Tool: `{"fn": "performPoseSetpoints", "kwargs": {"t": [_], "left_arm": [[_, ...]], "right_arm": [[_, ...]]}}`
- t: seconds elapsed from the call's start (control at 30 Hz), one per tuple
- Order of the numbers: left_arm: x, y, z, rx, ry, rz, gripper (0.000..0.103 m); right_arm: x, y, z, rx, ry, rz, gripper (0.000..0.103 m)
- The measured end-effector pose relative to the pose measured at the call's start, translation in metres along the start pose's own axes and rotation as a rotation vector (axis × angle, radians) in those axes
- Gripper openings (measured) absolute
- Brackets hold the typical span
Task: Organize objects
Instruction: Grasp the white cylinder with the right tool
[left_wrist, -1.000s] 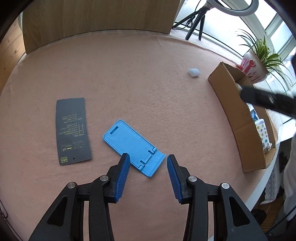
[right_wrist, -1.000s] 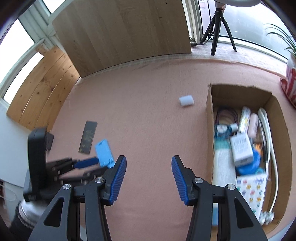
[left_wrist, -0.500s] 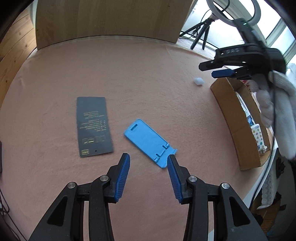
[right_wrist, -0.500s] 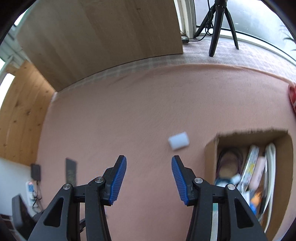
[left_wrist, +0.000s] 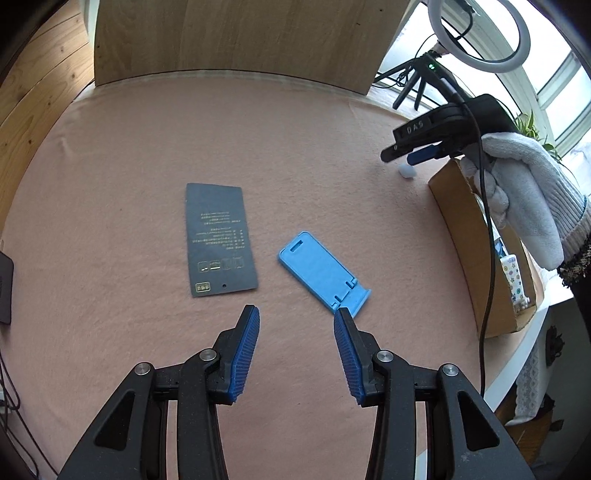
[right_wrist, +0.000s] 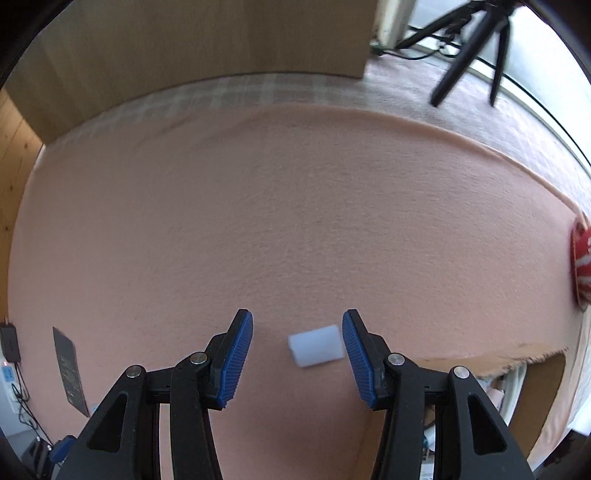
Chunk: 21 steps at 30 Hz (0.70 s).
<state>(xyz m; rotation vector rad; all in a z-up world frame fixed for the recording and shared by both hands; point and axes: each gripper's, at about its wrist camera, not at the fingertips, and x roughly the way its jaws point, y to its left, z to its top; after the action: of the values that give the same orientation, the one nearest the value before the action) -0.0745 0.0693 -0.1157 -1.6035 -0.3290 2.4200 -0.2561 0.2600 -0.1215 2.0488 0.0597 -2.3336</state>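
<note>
Right gripper (right_wrist: 297, 341): released, nothing grasped; pointed steeply down at the cloth, jaws either side of the white block, apparently lined up for a pinch.
White block (right_wrist: 315, 345): flat on the pink cloth (right_wrist: 295, 206), between the blue pads; very close to the right-hand pad, contact not certain; well apart from the left-hand pad.
Gloved hand (left_wrist: 524, 192): wrapped round the right gripper's handle, above the near end of the box.
Cardboard box (left_wrist: 465, 240): at the cloth's right edge, open top, already loaded with small items; judged to be the collection point.
Left gripper (left_wrist: 296, 321): released, empty; above bare cloth, aimed between card and stand.
Blue phone stand (left_wrist: 321, 273): folded flat, just beyond the right-hand pad; not touched.
Dark card (left_wrist: 219, 240): printed face up, left of the stand, apart from it.
Count, grippers: two, both empty.
Count, loose items on cloth: three (block, stand, card).
Count, boxes: one.
Count, box contents: not countable from these views.
Step judged: block next into the box; stand and card outstanding.
</note>
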Motion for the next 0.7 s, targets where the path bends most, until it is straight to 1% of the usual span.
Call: {"fn": "performPoseSetpoints", "kwargs": {"t": [0.07,0.13,0.17,0.27,0.33,0.4,0.5,0.63,0.7], "left_arm": [[-0.001,0.002,0.000,-0.005,-0.001,-0.002,0.045],[0.001,0.001,0.001,-0.006,-0.003,-0.006,0.045],[-0.001,0.001,-0.001,-0.007,-0.004,-0.007,0.045],[0.001,0.002,-0.001,-0.009,-0.004,-0.011,0.045],[0.001,0.002,0.000,-0.011,-0.003,-0.015,0.045],[0.000,0.002,0.000,-0.009,-0.003,-0.019,0.045],[0.001,-0.001,0.002,-0.003,-0.002,-0.020,0.045],[0.000,-0.002,0.002,-0.001,-0.005,-0.022,0.045],[-0.001,-0.001,0.002,-0.005,-0.007,-0.022,0.045]], "right_arm": [[0.005,0.008,0.001,-0.040,0.022,-0.022,0.047],[0.010,0.015,0.000,-0.087,0.050,-0.076,0.047],[0.012,0.016,-0.001,-0.101,0.063,-0.086,0.047],[0.011,0.015,-0.004,-0.100,0.079,-0.074,0.047],[0.009,0.015,-0.007,-0.119,0.083,-0.083,0.041],[0.009,0.016,-0.010,-0.133,0.087,-0.102,0.031],[0.007,0.012,-0.014,-0.135,0.075,-0.129,0.019],[0.006,0.010,-0.016,-0.146,0.062,-0.153,0.018],[0.005,0.013,-0.017,-0.146,0.050,-0.157,0.012]]}}
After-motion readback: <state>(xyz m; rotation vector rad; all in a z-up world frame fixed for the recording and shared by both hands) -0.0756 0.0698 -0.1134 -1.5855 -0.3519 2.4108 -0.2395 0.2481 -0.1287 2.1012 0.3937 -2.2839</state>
